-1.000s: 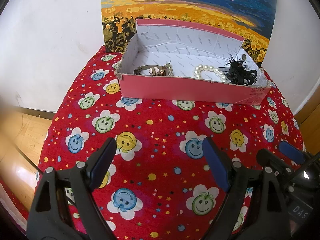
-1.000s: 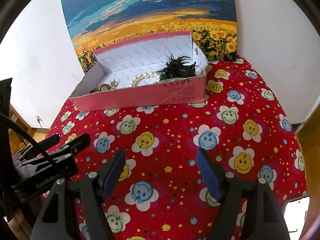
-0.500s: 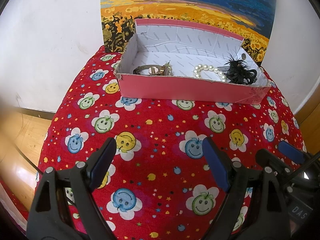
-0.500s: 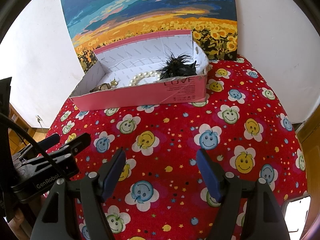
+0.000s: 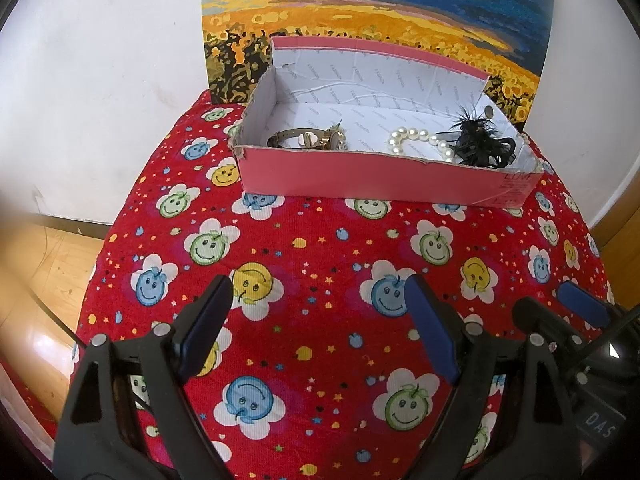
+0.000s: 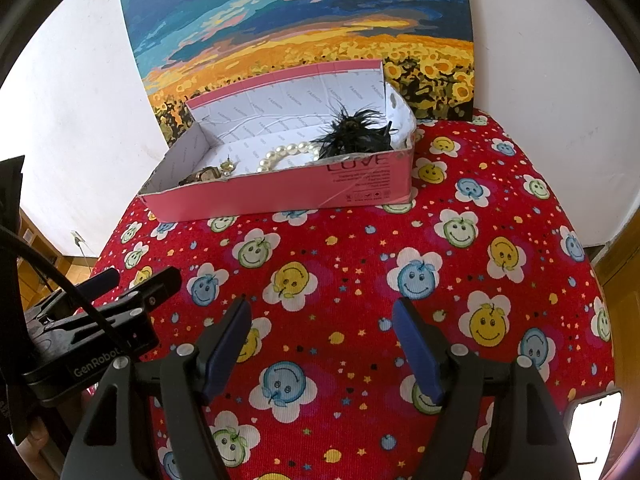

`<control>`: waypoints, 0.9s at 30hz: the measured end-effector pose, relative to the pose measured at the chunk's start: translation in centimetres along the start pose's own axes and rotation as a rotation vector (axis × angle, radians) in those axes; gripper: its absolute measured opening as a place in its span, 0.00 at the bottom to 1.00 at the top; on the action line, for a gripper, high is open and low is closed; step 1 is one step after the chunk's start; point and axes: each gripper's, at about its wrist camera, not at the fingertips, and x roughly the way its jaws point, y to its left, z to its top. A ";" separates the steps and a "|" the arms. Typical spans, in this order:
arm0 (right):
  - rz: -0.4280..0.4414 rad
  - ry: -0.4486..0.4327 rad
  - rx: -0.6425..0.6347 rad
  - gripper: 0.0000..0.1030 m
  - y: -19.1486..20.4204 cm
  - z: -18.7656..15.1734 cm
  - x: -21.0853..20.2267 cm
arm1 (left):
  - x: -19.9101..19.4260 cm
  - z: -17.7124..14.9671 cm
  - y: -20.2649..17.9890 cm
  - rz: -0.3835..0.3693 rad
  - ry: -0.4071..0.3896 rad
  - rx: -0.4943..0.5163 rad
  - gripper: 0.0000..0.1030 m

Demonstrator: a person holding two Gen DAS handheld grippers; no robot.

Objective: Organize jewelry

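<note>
A pink cardboard box [image 5: 360,178] [image 6: 280,192] with a white lining stands at the far side of the red smiley cloth. Inside it lie a gold watch [image 5: 310,139] [image 6: 202,175], a pearl bracelet [image 5: 420,140] [image 6: 282,156] and a black feather clip [image 5: 478,142] [image 6: 356,132]. My left gripper [image 5: 320,308] hovers open over the cloth well short of the box, nothing between its fingers. My right gripper [image 6: 322,334] is open too, equally empty. The left gripper [image 6: 132,296] also shows at the left edge of the right wrist view, and the right gripper [image 5: 560,312] at the lower right of the left wrist view.
The red cloth [image 5: 328,248] [image 6: 360,248] with smiley flowers covers a rounded table. A sunflower painting [image 5: 376,12] [image 6: 300,28] leans on the white wall behind the box. Wooden floor [image 5: 36,264] lies off the table's left edge.
</note>
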 end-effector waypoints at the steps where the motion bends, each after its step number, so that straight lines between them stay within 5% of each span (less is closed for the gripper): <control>1: 0.001 0.000 0.001 0.73 0.0 0.0 0.0 | 0.0 0.0 0.0 0.000 0.000 0.000 0.79; 27: -0.001 -0.005 -0.001 0.73 0.1 -0.1 -0.2 | -0.3 0.0 0.2 0.000 0.006 -0.002 0.79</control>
